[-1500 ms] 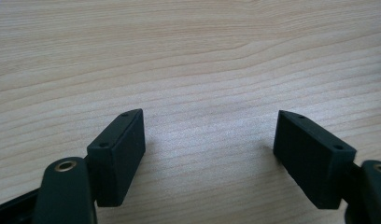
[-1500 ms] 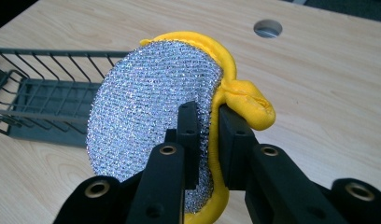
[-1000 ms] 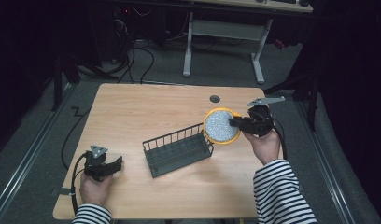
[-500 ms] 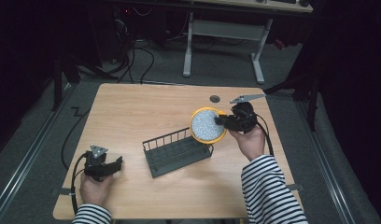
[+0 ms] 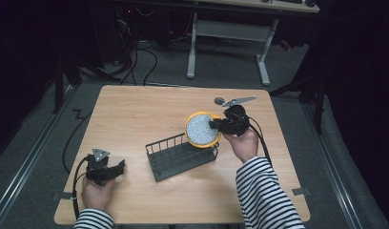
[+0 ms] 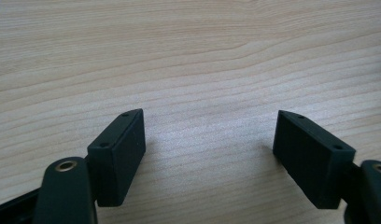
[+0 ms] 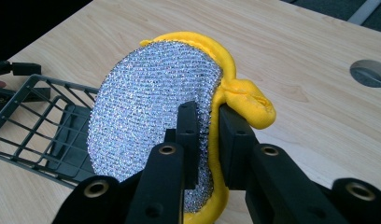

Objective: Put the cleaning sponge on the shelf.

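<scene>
— Looking down from the high view, what do you get that the close cameras miss?

— The whole layout. The wooden desk (image 5: 135,119) carries a dark wire rack (image 5: 180,156) near its middle, and the right tongs (image 5: 215,125) hold a round yellow-rimmed scouring pad (image 5: 200,129) up on edge, just above the rack's far right end. The left tongs (image 5: 117,168) sit well apart from all that, near the desk's front left corner.

— And the right gripper view?

— It gives the grip itself. The right tongs (image 7: 208,133) are pinched on the scouring pad (image 7: 151,107), one jaw against the silvery mesh face, the other behind it against the yellow foam back. The foam bunches into a fold beside the outer jaw. Part of the wire rack (image 7: 44,130) lies below and behind the pad, and a round grey cable port (image 7: 370,73) shows in the desk (image 7: 310,51) further off.

— The left gripper view?

— Bare wood grain of the desk (image 6: 188,60), and the left tongs (image 6: 209,149) spread wide with nothing between the jaws. They sit low over the surface; I cannot tell whether they touch it.

— How are the hands posed?

— The right hand (image 5: 242,143) grips its tool from below, striped sleeve (image 5: 264,191) reaching in from the front edge, jaws pointing left toward the rack. The left hand (image 5: 97,191) rests at the front edge, its tool aimed right, with the grey plate on top.
</scene>
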### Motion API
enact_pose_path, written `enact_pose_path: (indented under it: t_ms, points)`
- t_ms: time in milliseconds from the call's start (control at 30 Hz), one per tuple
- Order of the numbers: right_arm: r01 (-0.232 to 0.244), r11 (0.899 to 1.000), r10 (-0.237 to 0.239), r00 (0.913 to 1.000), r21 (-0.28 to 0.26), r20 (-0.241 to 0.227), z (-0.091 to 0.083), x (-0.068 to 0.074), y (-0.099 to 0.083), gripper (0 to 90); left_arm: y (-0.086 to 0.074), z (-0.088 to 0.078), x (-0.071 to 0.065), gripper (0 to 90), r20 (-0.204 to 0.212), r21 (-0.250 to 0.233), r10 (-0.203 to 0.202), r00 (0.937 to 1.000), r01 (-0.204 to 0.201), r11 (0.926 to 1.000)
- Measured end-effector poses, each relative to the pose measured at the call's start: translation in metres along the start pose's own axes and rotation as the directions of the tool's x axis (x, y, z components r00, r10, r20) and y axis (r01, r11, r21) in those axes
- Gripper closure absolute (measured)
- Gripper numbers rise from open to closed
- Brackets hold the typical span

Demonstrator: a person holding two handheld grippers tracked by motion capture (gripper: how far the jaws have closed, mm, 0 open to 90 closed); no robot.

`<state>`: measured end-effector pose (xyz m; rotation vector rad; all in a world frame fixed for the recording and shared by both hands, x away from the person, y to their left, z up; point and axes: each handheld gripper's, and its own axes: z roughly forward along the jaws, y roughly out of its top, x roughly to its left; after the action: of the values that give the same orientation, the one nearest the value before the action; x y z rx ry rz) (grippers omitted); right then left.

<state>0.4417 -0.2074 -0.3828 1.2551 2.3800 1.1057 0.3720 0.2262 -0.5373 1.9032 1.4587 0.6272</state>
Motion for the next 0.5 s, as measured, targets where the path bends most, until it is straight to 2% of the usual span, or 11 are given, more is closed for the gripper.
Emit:
enact_pose_path:
  t_ms: [500]
  points:
    - [0.024, 0.999, -0.023, 0.9994, 0.034, -0.025, 0.030, 0.013, 0.001, 79.1, 0.000, 0.000, 0.000, 25.7, 0.000, 0.000, 0.000, 1.0000, 0.000, 1.0000]
